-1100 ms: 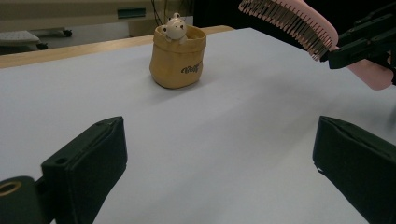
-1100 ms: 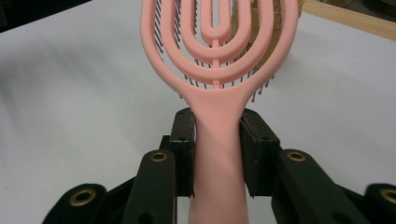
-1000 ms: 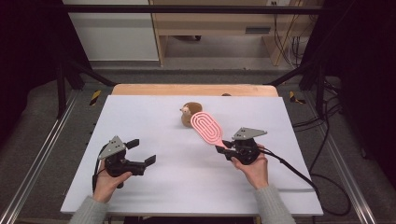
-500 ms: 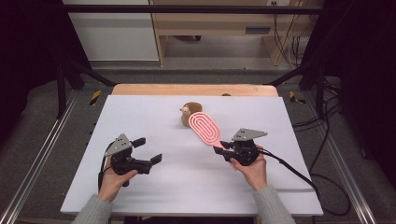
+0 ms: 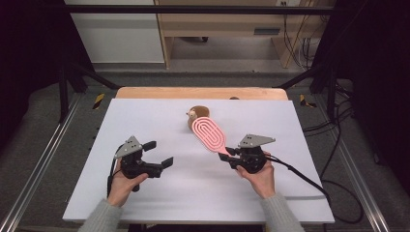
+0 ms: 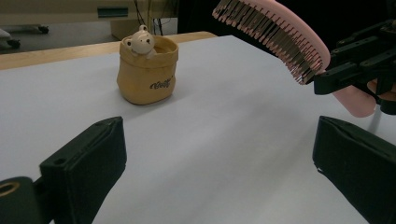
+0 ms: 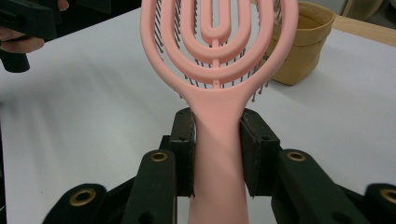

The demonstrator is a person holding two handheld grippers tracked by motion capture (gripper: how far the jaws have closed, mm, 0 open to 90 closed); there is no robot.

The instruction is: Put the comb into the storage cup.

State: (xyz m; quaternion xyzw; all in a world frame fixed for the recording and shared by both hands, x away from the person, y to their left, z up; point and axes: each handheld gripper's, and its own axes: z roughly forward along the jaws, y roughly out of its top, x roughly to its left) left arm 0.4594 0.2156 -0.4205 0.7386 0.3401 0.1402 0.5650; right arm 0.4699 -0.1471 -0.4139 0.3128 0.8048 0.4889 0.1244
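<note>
A pink vented hairbrush [image 5: 209, 134] [image 7: 217, 60] [image 6: 275, 35] is held above the white table, bristles down, head slanting toward the far left. My right gripper [image 5: 227, 153] [image 7: 217, 154] is shut on its handle, pads pressing both sides. Just beyond the brush head stands a tan pot with a small bear figure on its rim [image 5: 196, 116] [image 6: 145, 70] [image 7: 301, 42]. My left gripper [image 5: 158, 153] [image 6: 210, 182] sits low at the left front, jaws wide open with nothing between them, aimed toward the pot.
The white tabletop [image 5: 145, 121] ends at a wooden strip [image 5: 198, 93] along the far edge. A black cable [image 5: 300, 174] trails right from the right gripper. Metal frame rails [image 5: 43, 164] run down both sides of the table.
The left gripper has shifted a little to the right and toward the table's middle. The brush and the right gripper have stayed where they were.
</note>
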